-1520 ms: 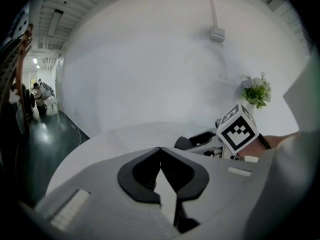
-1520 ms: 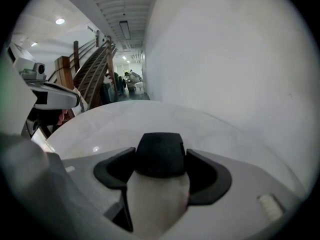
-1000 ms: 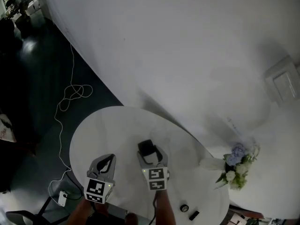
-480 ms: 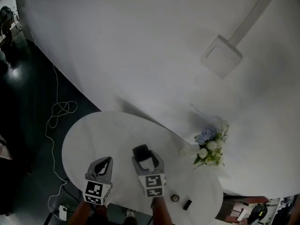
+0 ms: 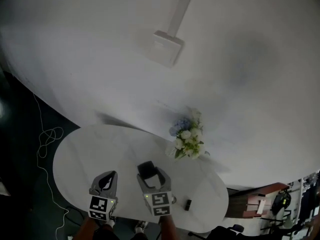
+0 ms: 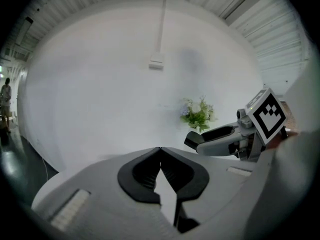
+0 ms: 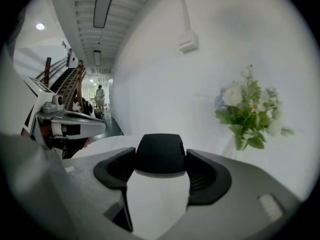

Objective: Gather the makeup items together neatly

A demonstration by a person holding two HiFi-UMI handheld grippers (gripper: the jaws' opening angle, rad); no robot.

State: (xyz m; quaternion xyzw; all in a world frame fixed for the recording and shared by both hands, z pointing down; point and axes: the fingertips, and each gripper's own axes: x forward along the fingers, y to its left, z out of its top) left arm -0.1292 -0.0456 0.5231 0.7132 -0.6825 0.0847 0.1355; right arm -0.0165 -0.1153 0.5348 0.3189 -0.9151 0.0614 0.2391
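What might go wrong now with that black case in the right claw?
The black rounded case sits at the tips of the right claw above the round white table; a jolt might drop it. The bouquet of white and blue flowers stands close ahead; a forward swing may topple it. The small black oblong item lies near the table's edge beside that claw and might get knocked off.

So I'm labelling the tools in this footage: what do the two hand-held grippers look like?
The left hand-held gripper and the right hand-held gripper look alike: light grey plastic bodies with curved black jaw pads that taper toward the tips. Each carries a white cube at its rear, printed with black square markers.
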